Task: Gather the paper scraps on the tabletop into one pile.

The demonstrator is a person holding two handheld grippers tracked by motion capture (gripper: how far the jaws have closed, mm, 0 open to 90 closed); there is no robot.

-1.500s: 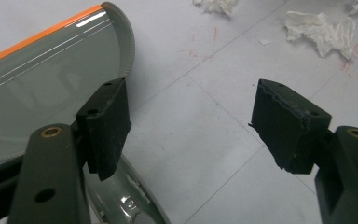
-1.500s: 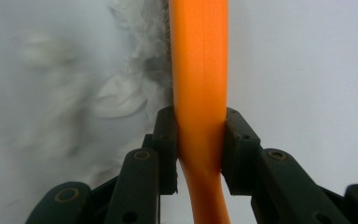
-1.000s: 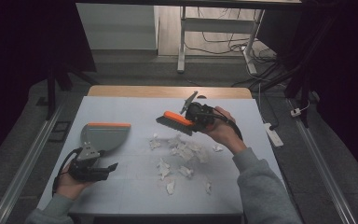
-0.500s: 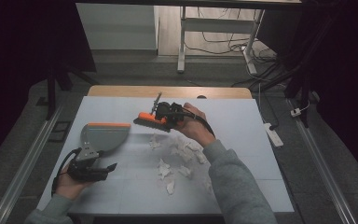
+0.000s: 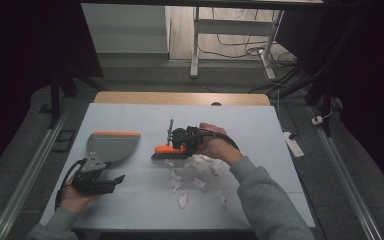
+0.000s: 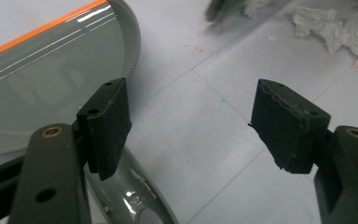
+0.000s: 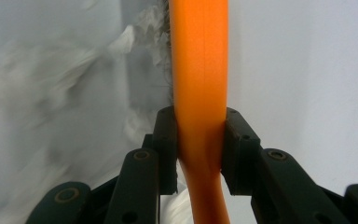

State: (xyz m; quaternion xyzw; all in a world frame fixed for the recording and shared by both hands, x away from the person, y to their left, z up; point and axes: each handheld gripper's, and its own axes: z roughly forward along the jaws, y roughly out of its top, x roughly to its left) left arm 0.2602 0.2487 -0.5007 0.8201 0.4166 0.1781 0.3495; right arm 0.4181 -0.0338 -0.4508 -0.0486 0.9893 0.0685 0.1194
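Note:
An orange-backed brush (image 5: 167, 151) rests bristles-down on the white table, at the left edge of a heap of crumpled paper scraps (image 5: 202, 165). My right gripper (image 5: 182, 140) is shut on it; in the right gripper view both pads (image 7: 240, 149) squeeze the orange handle (image 7: 199, 56), and scraps (image 7: 51, 70) lie to its left. A grey dustpan (image 5: 112, 145) with an orange lip lies further left. My left gripper (image 5: 107, 175) sits at the near end of the dustpan, open. In the left gripper view its jaws (image 6: 191, 126) stand wide over bare table, with the dustpan handle (image 6: 130, 196) beneath the left jaw.
The table (image 5: 130, 112) carries more loose scraps (image 5: 182, 200) toward its near edge. A wooden strip (image 5: 180, 97) borders the far side. A white power strip (image 5: 292, 142) lies on the floor to the right, and metal rails run along both sides.
My right hand has carried the brush left and down, from above the far right of the scraps to their left edge on the table. The left hand has stayed put.

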